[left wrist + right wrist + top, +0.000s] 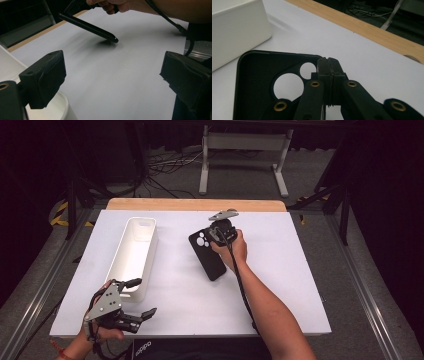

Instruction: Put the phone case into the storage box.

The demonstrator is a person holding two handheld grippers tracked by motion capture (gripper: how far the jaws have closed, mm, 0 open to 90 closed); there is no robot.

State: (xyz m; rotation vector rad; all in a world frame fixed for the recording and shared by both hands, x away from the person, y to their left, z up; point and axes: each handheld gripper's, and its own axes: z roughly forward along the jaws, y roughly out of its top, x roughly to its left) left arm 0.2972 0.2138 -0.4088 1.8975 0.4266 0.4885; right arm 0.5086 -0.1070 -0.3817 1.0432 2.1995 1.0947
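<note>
A black phone case (207,254) with round camera holes is tilted up off the white table at its far end, its near end resting on the surface. My right gripper (214,234) is shut on the case's edge beside the camera cutout; in the right gripper view the jaws stand pressed together over the case (259,75). The left gripper view shows the case (87,26) slanted, one corner touching the table. My left gripper (144,296) is open near the front left edge, with nothing between its fingers (43,78).
A long white bin (134,254) lies on the left half of the table, its near end close to my left gripper. The table's wooden far edge (195,204) runs behind it. A cable (240,280) trails along the right forearm.
</note>
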